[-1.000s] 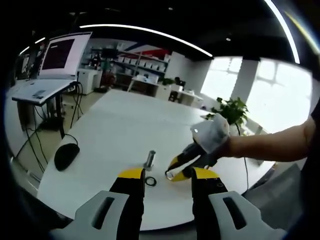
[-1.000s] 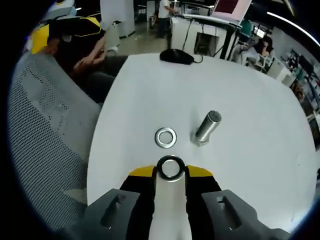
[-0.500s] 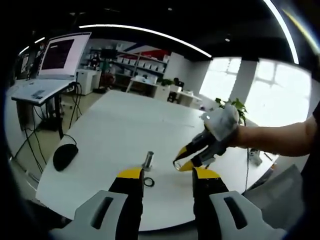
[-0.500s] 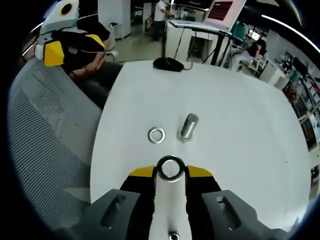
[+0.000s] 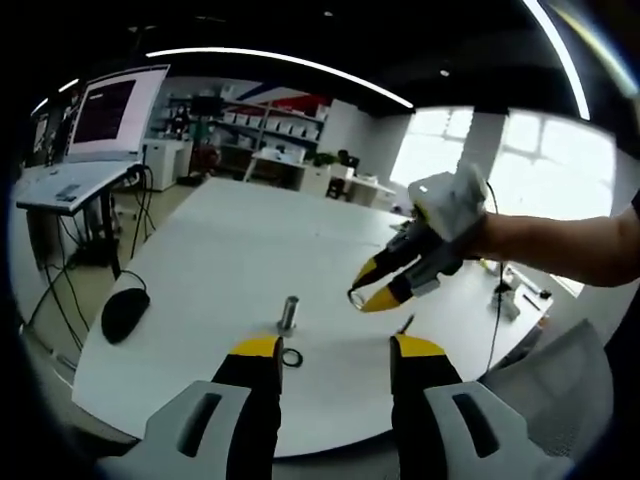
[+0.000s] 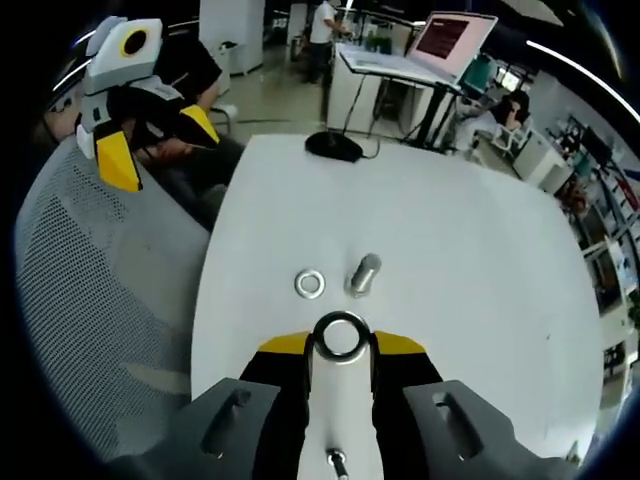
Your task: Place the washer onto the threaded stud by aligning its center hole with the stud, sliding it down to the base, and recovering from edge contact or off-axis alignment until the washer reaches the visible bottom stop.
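A short threaded stud [image 6: 363, 273] stands upright on the white table [image 6: 470, 250], with a loose washer [image 6: 310, 284] lying flat just to its left. My right gripper [image 6: 341, 345] is shut on a second washer [image 6: 341, 336], held well above the table and short of the stud. The left gripper view has that stud [image 5: 288, 313] and the loose washer [image 5: 291, 357] just ahead of my left gripper [image 5: 338, 350], which is open and holds nothing. The right gripper [image 5: 372, 291] reaches in from the right, gripping its washer [image 5: 357, 297] above and right of the stud. The left gripper [image 6: 160, 142] hovers off the table's edge.
A black mouse [image 6: 333, 146] lies at the table's far end near a laptop [image 6: 440, 40] on a stand. A grey mesh chair [image 6: 90, 290] sits beside the table's left edge. A small dark item [image 5: 405, 324] lies on the table right of the stud.
The right gripper has risen with the washer, so stud and loose washer look smaller and further off. The left gripper has pulled back a little. Stud and loose washer have stayed put.
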The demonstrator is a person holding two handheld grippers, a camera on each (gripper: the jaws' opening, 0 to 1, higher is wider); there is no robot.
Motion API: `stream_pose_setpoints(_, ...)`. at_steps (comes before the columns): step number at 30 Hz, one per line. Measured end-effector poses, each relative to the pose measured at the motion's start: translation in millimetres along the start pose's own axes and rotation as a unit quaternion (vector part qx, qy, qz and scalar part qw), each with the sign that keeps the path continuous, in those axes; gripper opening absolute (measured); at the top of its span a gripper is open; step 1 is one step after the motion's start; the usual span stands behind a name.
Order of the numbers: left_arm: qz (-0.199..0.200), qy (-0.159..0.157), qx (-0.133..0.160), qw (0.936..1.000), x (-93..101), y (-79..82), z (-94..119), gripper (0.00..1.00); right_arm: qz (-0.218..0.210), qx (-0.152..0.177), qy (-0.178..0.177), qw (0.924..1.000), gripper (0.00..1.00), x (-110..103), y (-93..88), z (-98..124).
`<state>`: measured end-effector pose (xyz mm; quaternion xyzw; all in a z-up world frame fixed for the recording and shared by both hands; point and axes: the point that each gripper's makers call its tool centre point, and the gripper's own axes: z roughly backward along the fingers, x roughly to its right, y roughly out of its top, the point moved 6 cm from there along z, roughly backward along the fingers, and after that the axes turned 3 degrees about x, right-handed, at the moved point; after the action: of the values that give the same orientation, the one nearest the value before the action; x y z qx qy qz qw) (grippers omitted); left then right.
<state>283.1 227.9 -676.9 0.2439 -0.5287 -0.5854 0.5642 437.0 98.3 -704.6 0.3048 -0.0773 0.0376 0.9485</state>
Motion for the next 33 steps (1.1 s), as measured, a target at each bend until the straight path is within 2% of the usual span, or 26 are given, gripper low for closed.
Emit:
stream_pose_setpoints(5, -0.004, -0.001, -0.002, 1.0000, -0.4, -1.1, 1, 0.42, 0.019, -0.002, -0.001, 0.9998, 0.23, 5, 17.4, 6)
stream_pose_setpoints(11, -0.002, 0.002, 0.003, 1.0000, -1.5, -0.8, 2, 0.43, 0.041, -0.015, 0.007, 0.9990, 0.23, 8, 27.7, 3)
stream_pose_setpoints(14, 0.001, 0.005, 0.011, 0.9999, -2.2, 0.2, 3, 0.43, 0.058, -0.038, 0.016, 0.9975, 0.23, 8, 32.1, 2)
stream_pose_setpoints(19, 0.008, 0.009, 0.020, 0.9997, -3.5, 1.5, 4, 0.43, 0.080, -0.049, 0.027, 0.9952, 0.23, 13, 42.9, -2)
stream_pose_setpoints(26, 0.005, 0.007, 0.024, 0.9997, -4.2, 2.5, 4, 0.43, 0.105, -0.075, 0.049, 0.9905, 0.23, 21, 47.7, -14)
stream_pose_setpoints(33, 0.015, 0.011, 0.032, 0.9993, -6.1, 4.5, 3, 0.43, 0.134, -0.099, 0.073, 0.9834, 0.23, 27, 49.5, -37)
